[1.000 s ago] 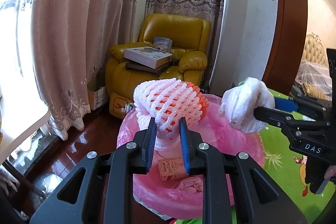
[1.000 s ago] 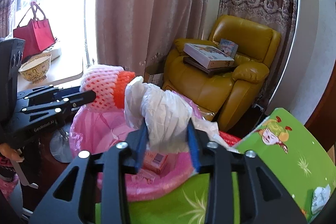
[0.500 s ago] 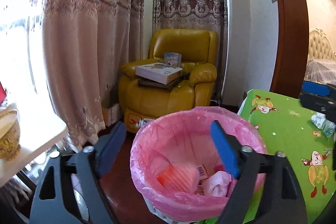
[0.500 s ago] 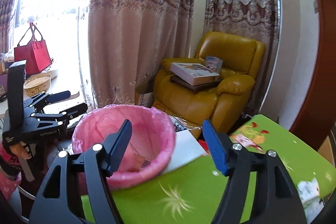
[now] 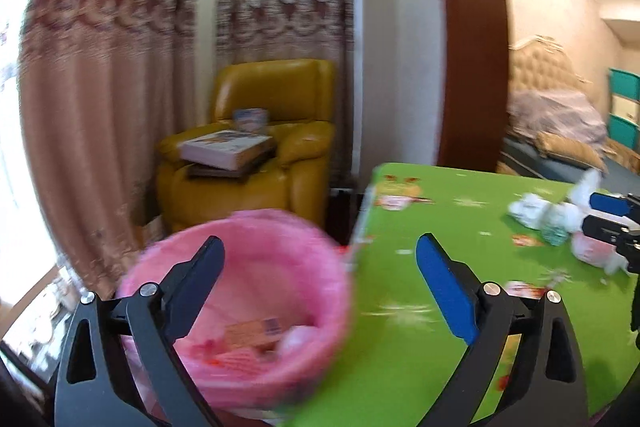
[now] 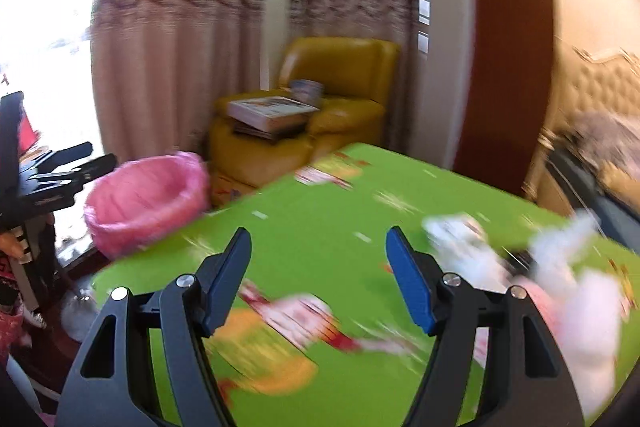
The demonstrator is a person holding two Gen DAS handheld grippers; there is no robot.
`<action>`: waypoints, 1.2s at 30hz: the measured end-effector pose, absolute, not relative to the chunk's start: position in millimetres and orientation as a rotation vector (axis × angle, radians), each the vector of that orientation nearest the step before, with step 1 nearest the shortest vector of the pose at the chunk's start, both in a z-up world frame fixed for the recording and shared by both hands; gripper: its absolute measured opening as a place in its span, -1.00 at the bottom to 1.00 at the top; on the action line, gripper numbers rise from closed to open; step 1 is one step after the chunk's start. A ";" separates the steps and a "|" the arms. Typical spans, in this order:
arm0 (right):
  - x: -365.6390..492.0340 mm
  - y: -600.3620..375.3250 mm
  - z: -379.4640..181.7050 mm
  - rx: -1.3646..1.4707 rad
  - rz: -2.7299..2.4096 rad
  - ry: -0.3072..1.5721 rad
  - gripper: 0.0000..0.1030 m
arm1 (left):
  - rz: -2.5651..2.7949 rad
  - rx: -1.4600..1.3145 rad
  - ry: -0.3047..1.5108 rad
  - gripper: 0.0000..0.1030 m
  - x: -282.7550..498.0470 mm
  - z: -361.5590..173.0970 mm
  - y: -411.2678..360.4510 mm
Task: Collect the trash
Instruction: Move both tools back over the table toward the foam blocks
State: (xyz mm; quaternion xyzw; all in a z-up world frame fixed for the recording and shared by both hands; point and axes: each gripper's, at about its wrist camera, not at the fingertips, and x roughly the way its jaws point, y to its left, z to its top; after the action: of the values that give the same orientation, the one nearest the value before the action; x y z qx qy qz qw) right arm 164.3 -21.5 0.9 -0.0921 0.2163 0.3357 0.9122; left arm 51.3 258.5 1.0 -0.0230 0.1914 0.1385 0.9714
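The pink-lined bin stands beside the green table, with a small cardboard box, a foam net and a white wad lying inside. My left gripper hovers over the bin's right rim and the table edge; its jaws are opening and nothing is between them. Over the table, my right gripper is open and empty. Blurred crumpled white and pink trash lies on the table to its right, and it shows in the left wrist view as white wrappers by the right gripper's fingertips.
A yellow armchair stacked with books sits behind the bin, in front of long curtains. A brown door frame rises behind the table, and a bed lies beyond it. The left gripper shows beside the bin.
Both grippers opened: the foam net left the left one and the white wad left the right one, and both now lie in the bin. Both views then swung right toward the green table.
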 end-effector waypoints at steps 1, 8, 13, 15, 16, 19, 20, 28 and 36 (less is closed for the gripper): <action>166.5 -39.1 -1.6 -0.175 0.657 0.455 0.31 | 0.254 -0.045 0.391 0.75 56.5 -0.1 248.4; 172.3 -151.0 -12.2 -0.076 0.453 0.471 0.38 | 0.028 -0.047 0.472 0.75 100.1 -15.0 155.1; 183.1 -205.7 -16.2 -0.004 0.347 0.490 0.47 | -0.077 0.046 0.495 0.76 114.2 -29.8 85.1; 189.1 -215.7 -19.6 0.004 0.319 0.498 0.51 | -0.095 0.050 0.498 0.76 115.7 -34.6 71.0; 192.8 -217.6 -22.4 0.002 0.306 0.505 0.51 | -0.104 0.042 0.501 0.76 116.8 -37.1 64.2; 204.3 -212.1 -29.6 -0.013 0.285 0.526 0.51 | -0.113 0.023 0.510 0.80 117.0 -43.8 56.3; 205.8 -206.8 -30.7 -0.016 0.278 0.531 0.51 | -0.113 0.020 0.516 0.83 117.1 -46.6 55.2; 249.9 -183.3 -44.3 -0.016 0.211 0.591 0.51 | -0.099 -0.015 0.542 0.85 122.8 -52.9 57.9; 239.9 -186.0 -44.2 -0.083 0.233 0.562 0.14 | -0.109 -0.026 0.571 0.85 124.5 -58.9 54.2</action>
State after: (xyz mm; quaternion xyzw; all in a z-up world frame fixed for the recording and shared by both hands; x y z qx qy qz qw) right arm 239.9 -186.0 -44.2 -0.0411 0.2767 0.1146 0.9532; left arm 124.5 54.2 -58.9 -0.0126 0.2813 -0.0536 0.9580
